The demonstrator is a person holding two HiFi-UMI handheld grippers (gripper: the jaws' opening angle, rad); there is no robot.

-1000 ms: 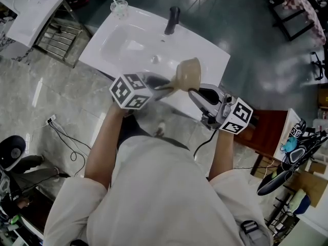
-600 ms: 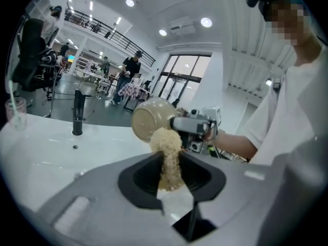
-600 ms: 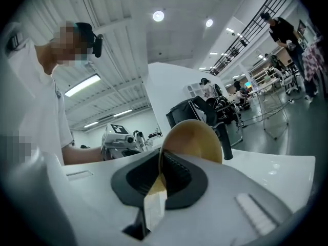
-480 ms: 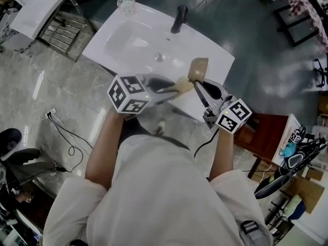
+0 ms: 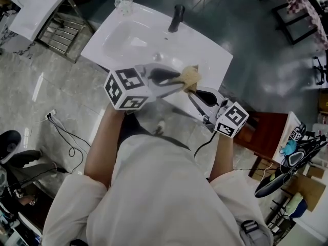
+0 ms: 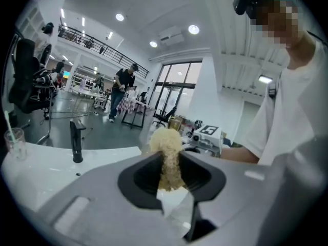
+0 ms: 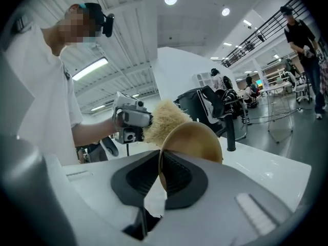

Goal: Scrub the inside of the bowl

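Nearest the head camera: white shirt, both forearms stretched forward. Right gripper is clamped on the rim of the tan bowl, with the wall pinched between both pads and the bowl standing on edge, tilted up. Left gripper is closed on a straw-coloured fibrous scrub pad, whose tuft sticks out past the jaw tips. From the right gripper view the scrub pad sits at the bowl's upper left rim, on the face turned toward the left gripper; it looks like contact, but I can't confirm it. Both are held in the air over the near right edge of the white sink, and neither rests on it. Beyond them the drain sits mid-basin. A dark faucet stands at the far edge and a clear glass with a stick in it at the far left corner.
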